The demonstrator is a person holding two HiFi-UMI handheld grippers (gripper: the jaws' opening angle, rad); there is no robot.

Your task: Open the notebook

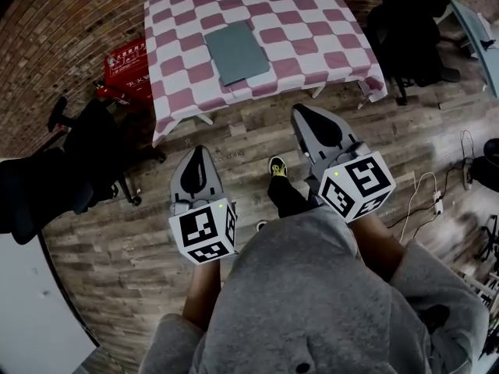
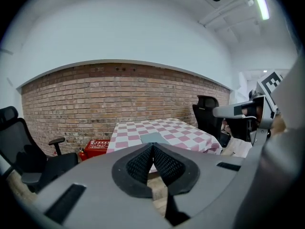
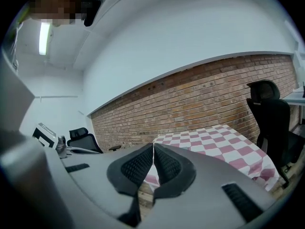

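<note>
Grey notebook [image 1: 235,51] closed, flat on checked table [image 1: 327,22], untouched. Left gripper [image 1: 199,156] and right gripper [image 1: 306,115] both clenched, empty, well short of table. Nothing done yet: reaching notebook and lifting cover remain.

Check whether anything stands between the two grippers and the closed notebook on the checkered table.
Nothing visible does. The notebook lies alone on the table. Only bare wooden floor lies between the table and the left gripper and right gripper, both shut and empty. The office chairs stand off to either side.
</note>
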